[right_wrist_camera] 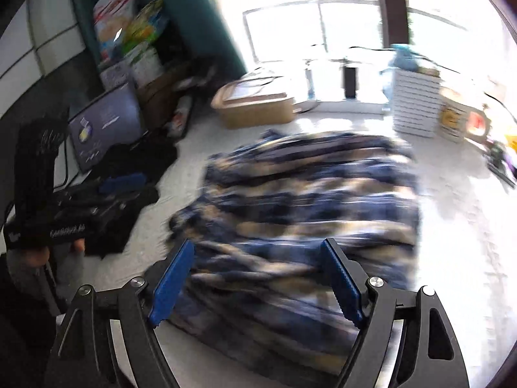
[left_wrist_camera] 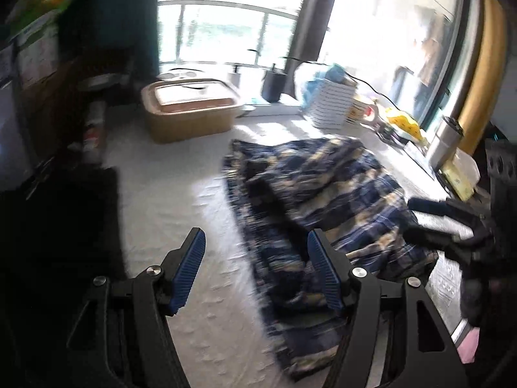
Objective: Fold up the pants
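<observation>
The blue and tan plaid pants (left_wrist_camera: pixel 326 200) lie in a loose folded heap on the white textured surface (left_wrist_camera: pixel 181 200). They also fill the middle of the right wrist view (right_wrist_camera: pixel 310 213), blurred by motion. My left gripper (left_wrist_camera: pixel 255 245) is open and empty above the surface at the pants' left edge. My right gripper (right_wrist_camera: pixel 258 255) is open and empty just above the near part of the pants. The right gripper also shows at the right edge of the left wrist view (left_wrist_camera: pixel 452 223). The left gripper shows at the left of the right wrist view (right_wrist_camera: pixel 97 194).
A tan lidded bin (left_wrist_camera: pixel 190 110) stands at the back by the bright window. A white striped box (left_wrist_camera: pixel 332 103), a steel tumbler (left_wrist_camera: pixel 444 142) and small clutter line the right side. Dark clothes (right_wrist_camera: pixel 129 194) and a monitor (right_wrist_camera: pixel 106 126) lie at the left.
</observation>
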The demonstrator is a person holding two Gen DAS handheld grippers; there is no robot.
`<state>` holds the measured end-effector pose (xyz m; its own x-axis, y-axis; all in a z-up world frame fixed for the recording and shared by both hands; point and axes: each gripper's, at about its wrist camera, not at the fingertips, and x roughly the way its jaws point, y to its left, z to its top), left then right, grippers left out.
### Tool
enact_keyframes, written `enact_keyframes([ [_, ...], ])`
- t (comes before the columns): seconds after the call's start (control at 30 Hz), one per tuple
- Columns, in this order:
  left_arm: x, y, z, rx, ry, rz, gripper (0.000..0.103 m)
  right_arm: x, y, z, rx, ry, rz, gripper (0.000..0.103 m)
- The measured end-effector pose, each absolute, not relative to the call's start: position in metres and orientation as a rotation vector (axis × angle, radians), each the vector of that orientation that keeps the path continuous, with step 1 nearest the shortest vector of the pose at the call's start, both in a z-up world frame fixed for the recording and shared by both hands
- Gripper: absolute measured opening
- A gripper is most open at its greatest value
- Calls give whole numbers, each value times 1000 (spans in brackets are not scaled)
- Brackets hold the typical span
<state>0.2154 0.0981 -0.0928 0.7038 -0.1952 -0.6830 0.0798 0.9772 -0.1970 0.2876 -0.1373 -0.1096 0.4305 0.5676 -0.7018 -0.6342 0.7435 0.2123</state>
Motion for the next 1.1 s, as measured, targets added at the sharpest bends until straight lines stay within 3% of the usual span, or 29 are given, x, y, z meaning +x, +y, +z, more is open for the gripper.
enact_keyframes([
  [0.27, 256, 56, -107, 1, 767, -230, 65, 320, -192, -117, -45, 839, 624, 82],
  [0.33, 266, 53, -112, 48, 783, -211, 52, 326, -196, -119, -35, 842, 614, 82],
  [0.4, 278, 55, -114, 42, 806, -208, 47, 332, -200, -120, -28, 840, 613, 82],
  [0.47, 285, 58, -114, 42, 807, -209, 21, 338, -201, -120, -30, 833, 615, 82],
  [0.5, 286, 60, -113, 36, 799, -212, 14, 341, -201, -119, -32, 830, 617, 82],
  [0.67, 293, 70, -101, 10, 772, -224, 9, 367, -195, -109, -54, 765, 752, 81],
  [0.7, 294, 72, -96, -3, 763, -230, 9, 372, -192, -108, -58, 761, 775, 78],
  [0.77, 298, 80, -87, -18, 741, -224, 9, 388, -181, -107, -104, 778, 780, 48],
  [0.83, 307, 86, -87, -18, 744, -212, 9, 405, -168, -111, -143, 795, 794, 38],
  [0.87, 311, 88, -90, -19, 757, -215, 11, 416, -162, -116, -152, 816, 802, 27],
  [1.1, 342, 101, -128, -56, 891, -239, 19, 462, -140, -162, -199, 918, 748, 24],
])
